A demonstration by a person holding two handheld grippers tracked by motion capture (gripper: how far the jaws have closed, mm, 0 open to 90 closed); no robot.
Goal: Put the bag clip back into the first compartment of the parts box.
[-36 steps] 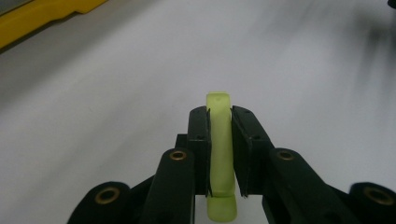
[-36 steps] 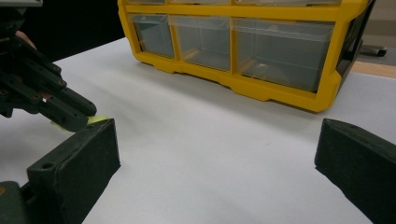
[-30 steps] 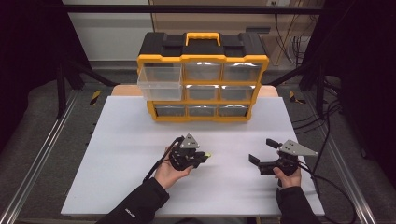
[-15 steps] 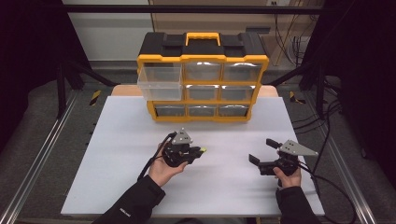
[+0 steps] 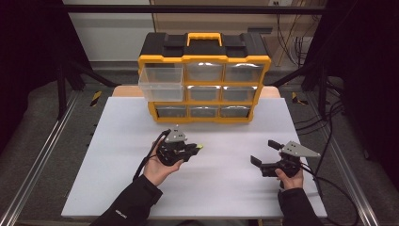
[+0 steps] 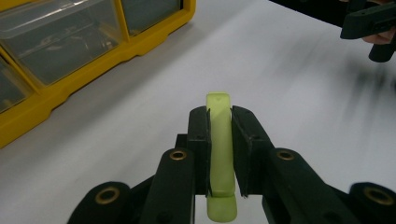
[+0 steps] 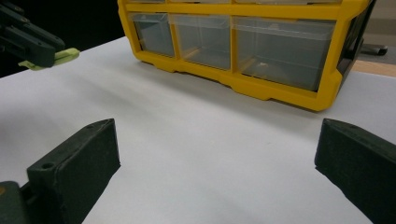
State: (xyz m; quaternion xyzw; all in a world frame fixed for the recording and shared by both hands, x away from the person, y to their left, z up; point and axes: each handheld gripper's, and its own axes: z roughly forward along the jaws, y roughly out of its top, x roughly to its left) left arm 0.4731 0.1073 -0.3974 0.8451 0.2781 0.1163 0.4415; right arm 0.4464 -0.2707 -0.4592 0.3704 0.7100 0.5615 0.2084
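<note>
1. The left gripper (image 5: 194,149), just left of centre in the high view, has its jaws clamped on a small pale green piece (image 6: 220,154); the piece stands on edge between the pads, poking out past the tips.
2. The right gripper (image 5: 263,153), lower right of that view, holds nothing, its jaws spread wide above the white table (image 5: 226,183).
3. The yellow drawer cabinet (image 5: 204,75) sits at upper centre, its top-left clear drawer (image 5: 161,82) pulled out.

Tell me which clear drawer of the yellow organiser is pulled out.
The top-left clear plastic drawer of the yellow-and-black organiser: it juts forward past the frame, while the other eight sit flush.
</note>
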